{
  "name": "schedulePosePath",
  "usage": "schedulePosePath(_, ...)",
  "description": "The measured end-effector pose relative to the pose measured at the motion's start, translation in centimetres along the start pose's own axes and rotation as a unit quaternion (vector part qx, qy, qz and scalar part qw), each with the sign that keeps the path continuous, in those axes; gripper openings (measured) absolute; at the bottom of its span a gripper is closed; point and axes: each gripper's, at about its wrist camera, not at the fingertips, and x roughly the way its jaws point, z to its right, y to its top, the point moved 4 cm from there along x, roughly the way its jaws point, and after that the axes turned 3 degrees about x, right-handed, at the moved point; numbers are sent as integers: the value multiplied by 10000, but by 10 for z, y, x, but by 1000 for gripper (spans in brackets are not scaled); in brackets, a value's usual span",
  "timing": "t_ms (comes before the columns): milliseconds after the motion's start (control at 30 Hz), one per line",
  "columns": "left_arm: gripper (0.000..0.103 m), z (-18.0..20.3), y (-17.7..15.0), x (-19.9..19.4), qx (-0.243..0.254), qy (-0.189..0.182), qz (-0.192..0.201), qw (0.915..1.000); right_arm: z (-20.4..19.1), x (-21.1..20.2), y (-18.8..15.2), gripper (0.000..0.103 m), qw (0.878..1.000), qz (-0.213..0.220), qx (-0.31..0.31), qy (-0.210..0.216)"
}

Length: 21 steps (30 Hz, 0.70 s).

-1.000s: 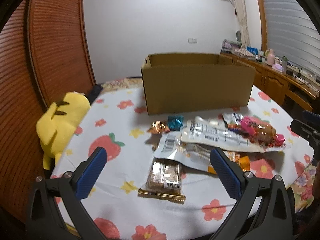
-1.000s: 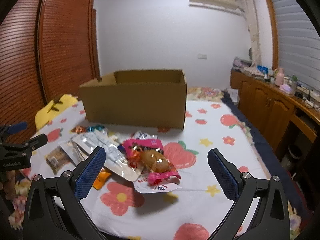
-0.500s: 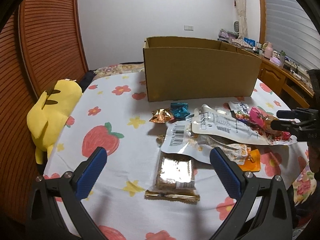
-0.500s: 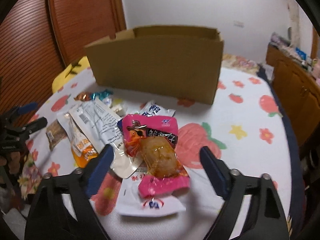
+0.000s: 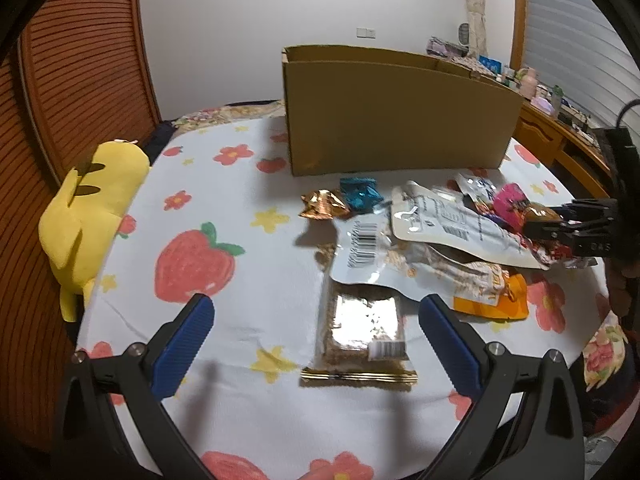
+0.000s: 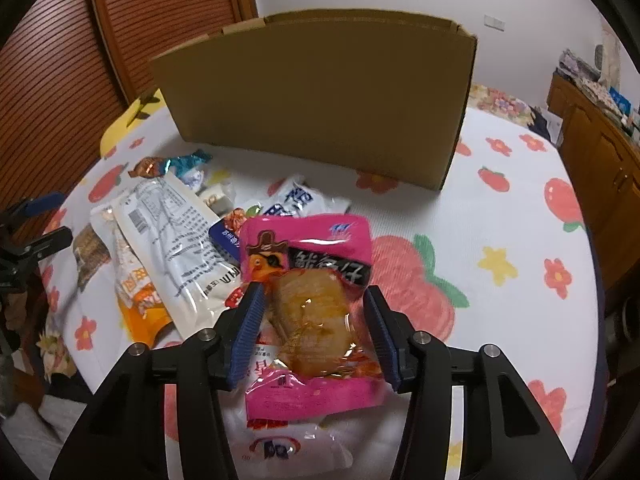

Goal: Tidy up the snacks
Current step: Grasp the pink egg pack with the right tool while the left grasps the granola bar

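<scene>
We are closing our right gripper [image 6: 312, 328] around the pink snack pack [image 6: 310, 280] to box it, while our left gripper [image 5: 316, 334] hangs spread over the cracker pack [image 5: 360, 328].

I see the flowered tablecloth [image 5: 248, 432] carrying a cardboard box [image 5: 396, 120], a snack pile [image 5: 436, 240], a brown bar [image 5: 362, 338]

The box [image 6: 320, 96] is matt brown cardboard. The pink pack [image 6: 310, 292] is glossy plastic film. The tablecloth [image 5: 224, 216] is printed cloth. The doors [image 5: 76, 76] are slatted wood.
</scene>
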Motion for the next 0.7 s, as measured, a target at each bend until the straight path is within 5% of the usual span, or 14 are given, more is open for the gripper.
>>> schedulePosePath(167,102,7,-3,7,160,-13,-176,9997,0,4,-1,50,10000,12,32,22)
schedulePosePath(700,67,20,-2,31,397,-304,-772,9958,-1,5,-7,50,9994,339,27,-61)
